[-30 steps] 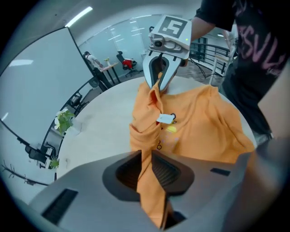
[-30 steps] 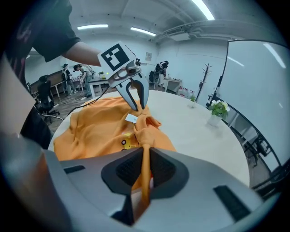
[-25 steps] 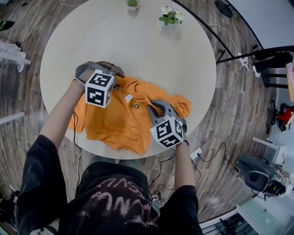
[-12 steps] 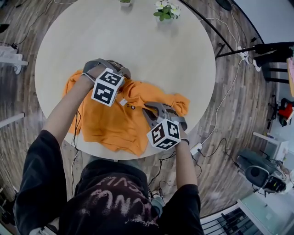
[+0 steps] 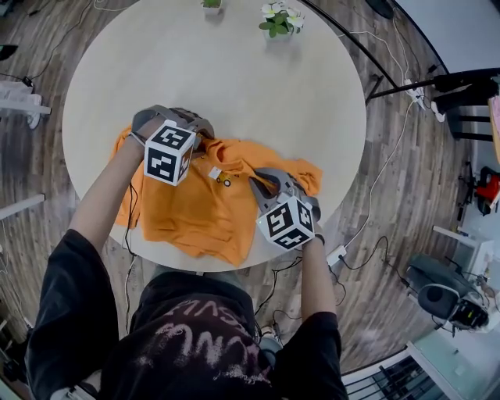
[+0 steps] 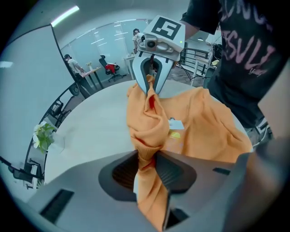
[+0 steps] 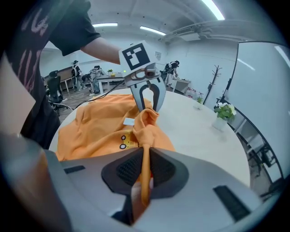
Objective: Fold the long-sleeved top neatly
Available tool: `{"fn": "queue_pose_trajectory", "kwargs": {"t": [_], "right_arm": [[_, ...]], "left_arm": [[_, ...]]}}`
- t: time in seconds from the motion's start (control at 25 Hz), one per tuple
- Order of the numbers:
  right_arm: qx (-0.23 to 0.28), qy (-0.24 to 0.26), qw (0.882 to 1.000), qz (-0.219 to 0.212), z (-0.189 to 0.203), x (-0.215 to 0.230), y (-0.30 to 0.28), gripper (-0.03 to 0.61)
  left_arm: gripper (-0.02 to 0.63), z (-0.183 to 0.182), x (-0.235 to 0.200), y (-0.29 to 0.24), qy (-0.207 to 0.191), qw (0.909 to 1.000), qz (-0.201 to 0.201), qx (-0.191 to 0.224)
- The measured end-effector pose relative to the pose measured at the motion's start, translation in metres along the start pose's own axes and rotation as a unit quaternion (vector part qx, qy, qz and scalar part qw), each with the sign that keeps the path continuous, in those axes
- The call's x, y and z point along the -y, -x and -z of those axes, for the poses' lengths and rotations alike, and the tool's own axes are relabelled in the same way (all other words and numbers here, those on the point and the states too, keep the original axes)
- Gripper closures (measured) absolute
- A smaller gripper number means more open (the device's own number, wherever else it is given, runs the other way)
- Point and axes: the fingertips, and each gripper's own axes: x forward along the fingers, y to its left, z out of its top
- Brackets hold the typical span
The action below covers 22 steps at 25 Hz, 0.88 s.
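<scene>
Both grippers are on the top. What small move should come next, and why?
Probably lift both together to pull the fabric taut. The left gripper, whose jaws have just been closing, pinches a bunched fold of the top; the right gripper pinches another, and the top lies crumpled on the table.

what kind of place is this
Likely an open-plan office or lab: white desks and black office chairs in the background, long ceiling strip lights, and a round pale table on a wood-plank floor.
</scene>
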Motion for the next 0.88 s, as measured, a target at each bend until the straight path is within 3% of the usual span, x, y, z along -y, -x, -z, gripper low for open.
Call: {"fn": "queue_pose_trajectory", "kwargs": {"t": [0.16,0.56,0.72,0.88], "right_arm": [[0.007,-0.011,1.0,0.014,-0.002,0.007,0.004,0.541],[0.002,0.0,1.0,0.024,-0.003,0.003,0.0,0.543],[-0.001,0.018,1.0,0.02,-0.006,-0.007,0.004,0.543],[-0.002,0.021,1.0,0.015,-0.009,-0.008,0.006,0.543]], "left_arm": [[0.488,-0.001,0.012,0.013,0.012,0.9998,-0.018,0.003],[0.449,0.014,0.068,0.011,0.048,0.9987,0.006,-0.018],[0.451,0.022,0.064,0.022,0.036,0.9982,-0.027,-0.041],[0.449,0.02,0.027,0.039,0.027,0.9965,-0.069,-0.039]]}}
